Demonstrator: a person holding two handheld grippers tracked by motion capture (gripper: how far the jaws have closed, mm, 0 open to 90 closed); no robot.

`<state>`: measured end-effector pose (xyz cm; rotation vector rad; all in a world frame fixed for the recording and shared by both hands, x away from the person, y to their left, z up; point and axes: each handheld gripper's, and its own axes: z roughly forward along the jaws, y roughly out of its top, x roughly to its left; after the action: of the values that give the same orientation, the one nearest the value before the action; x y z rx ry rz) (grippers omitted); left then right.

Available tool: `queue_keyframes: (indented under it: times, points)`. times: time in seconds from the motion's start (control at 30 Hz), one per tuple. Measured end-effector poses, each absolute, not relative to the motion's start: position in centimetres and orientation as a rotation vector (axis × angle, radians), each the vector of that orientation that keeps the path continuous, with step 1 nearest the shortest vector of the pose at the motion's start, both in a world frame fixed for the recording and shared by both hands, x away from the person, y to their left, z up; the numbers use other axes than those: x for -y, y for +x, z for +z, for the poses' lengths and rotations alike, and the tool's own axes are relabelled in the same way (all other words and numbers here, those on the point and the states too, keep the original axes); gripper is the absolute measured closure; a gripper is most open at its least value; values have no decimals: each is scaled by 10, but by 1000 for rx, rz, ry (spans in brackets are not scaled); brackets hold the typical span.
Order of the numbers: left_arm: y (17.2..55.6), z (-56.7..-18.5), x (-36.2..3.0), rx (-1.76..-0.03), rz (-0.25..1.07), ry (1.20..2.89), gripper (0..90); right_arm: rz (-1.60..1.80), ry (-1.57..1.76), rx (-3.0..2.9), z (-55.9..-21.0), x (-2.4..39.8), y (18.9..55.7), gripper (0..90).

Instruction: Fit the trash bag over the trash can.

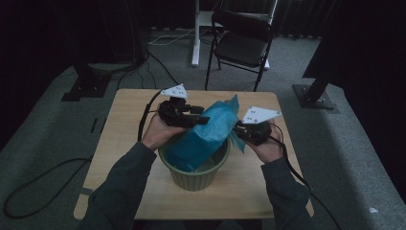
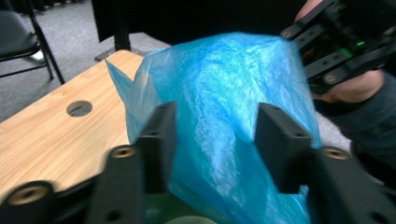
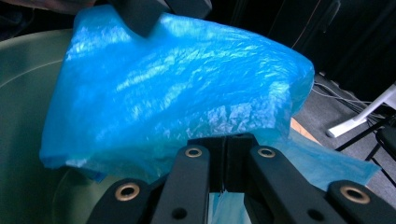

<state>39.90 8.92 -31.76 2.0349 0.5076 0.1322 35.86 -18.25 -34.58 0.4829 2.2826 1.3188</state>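
**Lining a green pot with a blue plastic bag**

Stretching from the mouth of the green ribbed pot (image 1: 195,173) up toward both hands, a blue plastic bag (image 1: 207,133) was seen above the middle of the light wooden table (image 1: 122,129). Its lower part was sunk inside the pot, while its upper part was held raised and pulled between the two grippers.

The right gripper (image 3: 226,147) was clenched on an edge of the bag: in the right gripper view its two black jaws were pressed together, with the thin blue film caught between them and spread out above and beyond them. In the high view this gripper (image 1: 245,130) was placed at the bag's right side, just above the pot's rim.

The left gripper (image 2: 215,133) was held released, its jaws parted, with a wide bulge of the bag lying between them; no pad was seen pressed on the film. In the high view it (image 1: 203,117) was positioned at the bag's upper left.

A round hole (image 2: 79,108) was visible in the tabletop, and a black folding chair (image 1: 242,40) was set on the grey carpet beyond the table.
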Motion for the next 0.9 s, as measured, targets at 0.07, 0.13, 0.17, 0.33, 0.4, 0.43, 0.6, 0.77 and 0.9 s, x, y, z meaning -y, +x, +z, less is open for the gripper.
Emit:
queue_keyframes:
  times: [0.07,0.13,0.17,0.33,0.4,0.43,0.6,0.77,0.9]
  points:
    - [399,-320,-86,-496,137,2069,699,1326,483,-2284,-346,183,359,891]
    - [397,-321,-84,-494,157,2094,828,1326,483,-2285,-346,183,358,890]
    - [396,-322,-85,-493,157,2095,874,1320,483,-2285,-346,183,358,889]
    - [388,-322,-96,-473,175,2107,893,1267,492,-2279,-345,187,357,871]
    - [384,-325,-101,-469,174,2117,893,1271,511,-2272,-345,190,357,864]
    - [382,-327,-103,-467,173,2121,893,1270,523,-2268,-346,192,358,860]
    - [375,-337,-112,-459,166,2164,892,1266,540,-2270,-349,192,358,804]
    - [371,-344,-117,-445,149,2207,883,1279,524,-2289,-350,188,360,760]
    - [370,-349,-118,-447,134,2240,861,1265,493,-2328,-353,179,361,749]
